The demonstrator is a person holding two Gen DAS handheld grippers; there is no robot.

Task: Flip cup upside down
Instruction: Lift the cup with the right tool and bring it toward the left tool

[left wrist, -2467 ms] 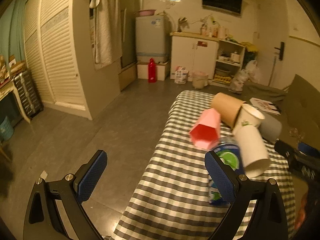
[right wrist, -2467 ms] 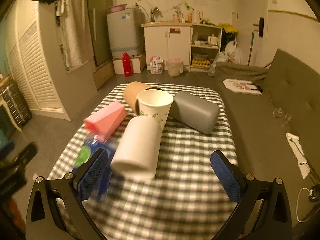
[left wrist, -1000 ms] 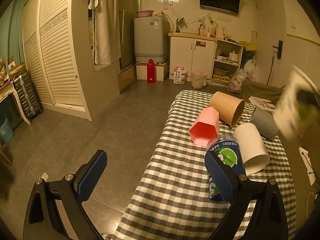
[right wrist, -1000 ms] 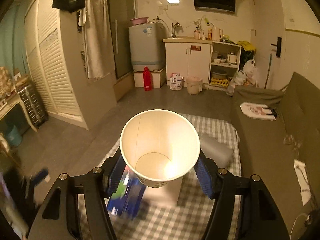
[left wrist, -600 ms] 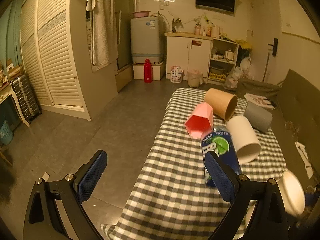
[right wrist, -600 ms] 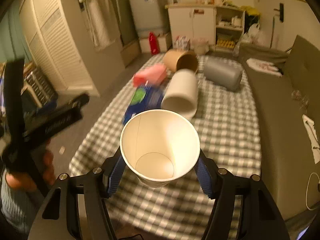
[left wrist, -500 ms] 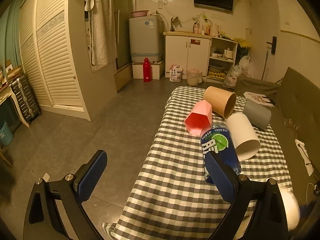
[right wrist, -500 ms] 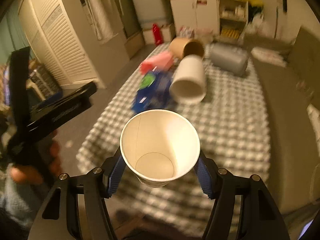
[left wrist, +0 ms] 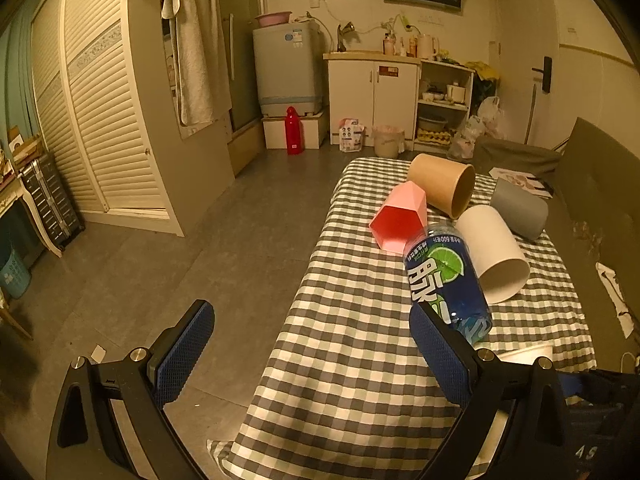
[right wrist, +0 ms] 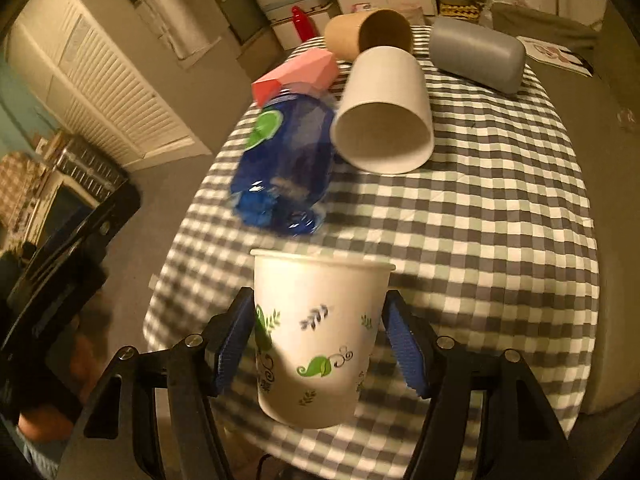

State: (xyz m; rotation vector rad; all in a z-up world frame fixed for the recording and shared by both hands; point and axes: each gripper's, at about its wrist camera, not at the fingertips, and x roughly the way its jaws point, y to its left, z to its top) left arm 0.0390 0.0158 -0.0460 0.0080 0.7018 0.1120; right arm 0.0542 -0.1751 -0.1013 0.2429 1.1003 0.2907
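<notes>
My right gripper [right wrist: 320, 348] is shut on a white paper cup with green leaf prints [right wrist: 316, 340]. The cup is held mouth-down, its rim toward the checkered tablecloth [right wrist: 500, 208] near the table's front edge. Whether the rim touches the cloth I cannot tell. A sliver of the cup's rim [left wrist: 524, 354] shows in the left wrist view behind my right finger. My left gripper [left wrist: 312, 356] is open and empty, held off the table's left front corner, above the floor.
Lying on their sides further back on the table: a blue bottle [right wrist: 284, 172], a white cup [right wrist: 384, 112], a pink hexagonal cup [right wrist: 300, 74], a brown paper cup [right wrist: 368, 34], a grey cup [right wrist: 476, 54]. A sofa [left wrist: 592, 184] runs along the right.
The right gripper has turned the paper cup from mouth-toward-camera to mouth-down and lowered it toward the table's front. The left gripper has stayed open, drifting slightly.
</notes>
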